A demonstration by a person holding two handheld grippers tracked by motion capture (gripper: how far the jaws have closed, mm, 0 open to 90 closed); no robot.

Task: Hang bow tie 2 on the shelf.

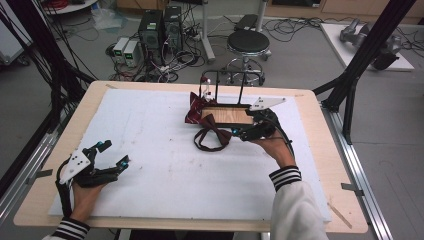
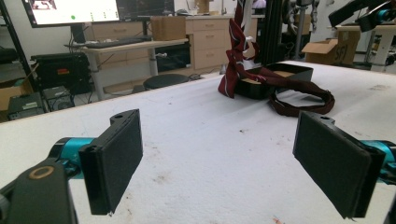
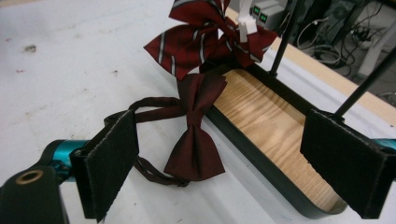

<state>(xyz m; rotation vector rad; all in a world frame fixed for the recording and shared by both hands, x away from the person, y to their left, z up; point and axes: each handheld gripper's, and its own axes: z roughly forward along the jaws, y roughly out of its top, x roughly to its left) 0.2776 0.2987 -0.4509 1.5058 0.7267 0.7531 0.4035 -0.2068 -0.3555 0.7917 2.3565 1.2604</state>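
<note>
Basically the right claw sat spread wide with the dark bow tie dead ahead at 12 o'clock, long axis running straight away; the left claw, also released, idled far off.

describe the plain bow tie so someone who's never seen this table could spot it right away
On the white mat, find the black-framed wooden tray at the far middle. The plain bow tie lies half on the tray's near edge, just before the open right gripper. Unlike the striped red bow tie at the tray's left end, it is solid dark maroon, with a looped strap.
</note>
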